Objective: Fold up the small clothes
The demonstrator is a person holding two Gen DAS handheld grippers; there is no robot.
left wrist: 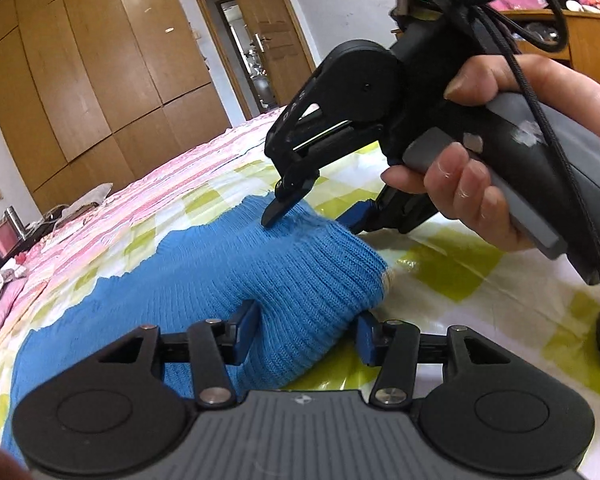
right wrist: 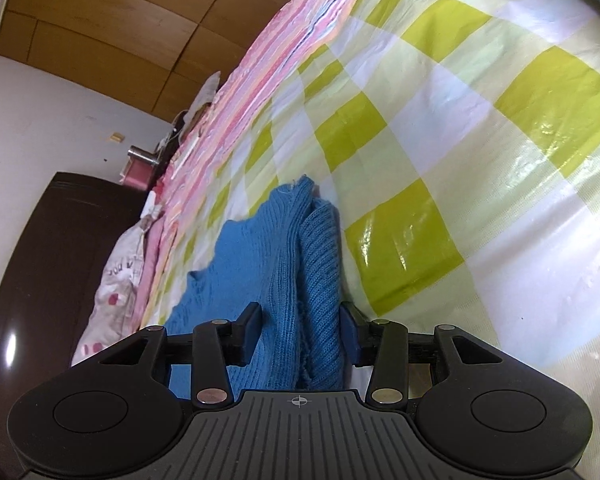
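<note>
Sweater — blue ribbed knit — lies on the bed, on its green-and-white checked cover, with a folded edge raised between both tools. The left gripper comes in low and level, its fingers parted around the rounded fold, touching the knit on both sides. The right gripper, rolled on its side and tilted down, has its fingers closed against a doubled layer of the sweater. A bare hand wraps the right tool's handle — knuckles facing the left camera.
</note>
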